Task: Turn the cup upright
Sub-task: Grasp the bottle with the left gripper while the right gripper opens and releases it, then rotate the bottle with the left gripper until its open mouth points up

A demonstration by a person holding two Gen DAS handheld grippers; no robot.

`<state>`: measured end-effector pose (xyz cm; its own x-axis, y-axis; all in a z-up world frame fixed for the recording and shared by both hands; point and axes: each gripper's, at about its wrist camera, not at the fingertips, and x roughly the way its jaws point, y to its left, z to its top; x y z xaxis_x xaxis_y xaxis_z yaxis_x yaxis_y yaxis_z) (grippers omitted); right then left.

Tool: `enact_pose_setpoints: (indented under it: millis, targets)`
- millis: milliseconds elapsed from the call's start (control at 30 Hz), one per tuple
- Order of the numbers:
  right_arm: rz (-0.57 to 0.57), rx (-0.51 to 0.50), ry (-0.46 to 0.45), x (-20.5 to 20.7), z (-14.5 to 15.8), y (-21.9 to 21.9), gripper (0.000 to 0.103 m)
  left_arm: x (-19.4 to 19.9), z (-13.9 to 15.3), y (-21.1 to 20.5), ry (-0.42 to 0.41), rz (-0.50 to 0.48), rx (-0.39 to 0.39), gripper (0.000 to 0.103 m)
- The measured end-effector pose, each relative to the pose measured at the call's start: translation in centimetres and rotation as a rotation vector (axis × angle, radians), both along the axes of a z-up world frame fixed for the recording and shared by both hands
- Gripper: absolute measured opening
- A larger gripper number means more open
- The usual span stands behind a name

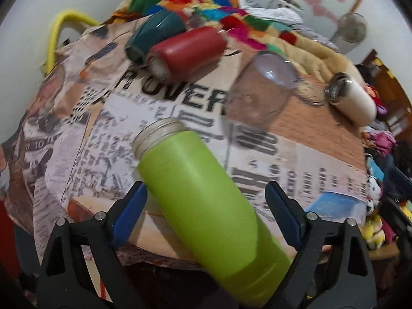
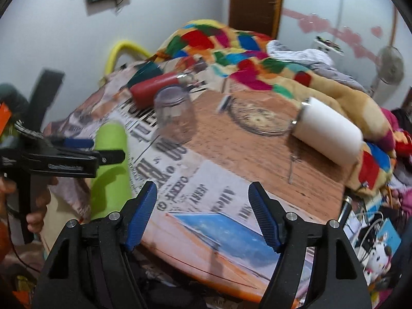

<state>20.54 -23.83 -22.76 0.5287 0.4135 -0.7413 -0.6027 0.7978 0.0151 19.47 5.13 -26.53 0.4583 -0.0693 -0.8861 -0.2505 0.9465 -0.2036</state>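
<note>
A lime green cup [image 1: 203, 200] lies on its side on the newspaper-covered table, silver threaded mouth pointing away and left. My left gripper [image 1: 206, 203] is open, its blue pads on either side of the cup's body, not closed on it. The cup also shows in the right wrist view [image 2: 110, 167], with the left gripper [image 2: 85, 152] beside it. A clear glass [image 1: 260, 92] stands upside down past it, also in the right wrist view [image 2: 175, 116]. My right gripper [image 2: 203, 213] is open and empty over the table's front edge.
A red cup [image 1: 190, 49], a teal cup [image 1: 154, 33] and a white cup [image 2: 327, 134] lie on their sides on the table [image 2: 244, 141]. A round glass lid [image 2: 257, 121] lies flat. A colourful blanket [image 2: 244, 59] is heaped at the back. Clutter sits off the right edge.
</note>
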Motion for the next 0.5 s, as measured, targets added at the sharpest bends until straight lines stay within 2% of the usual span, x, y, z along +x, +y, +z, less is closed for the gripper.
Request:
enact_pose_setpoints:
  millis: [167, 333, 500]
  targets:
    - [-0.014, 0.048, 0.006, -0.2, 0.2, -0.5, 0.070, 0.7, -1.9, 0.5, 0.080, 0.033, -0.019, 0.064]
    - [-0.015, 0.061, 0.003, -0.9, -0.1, -1.0, 0.070, 1.2, -2.3, -0.3, 0.103, 0.004, 0.016, 0.063]
    - [-0.021, 0.078, 0.008, -1.3, -0.2, -1.3, 0.070, 1.2, -1.8, -1.2, 0.092, -0.033, 0.054, 0.062]
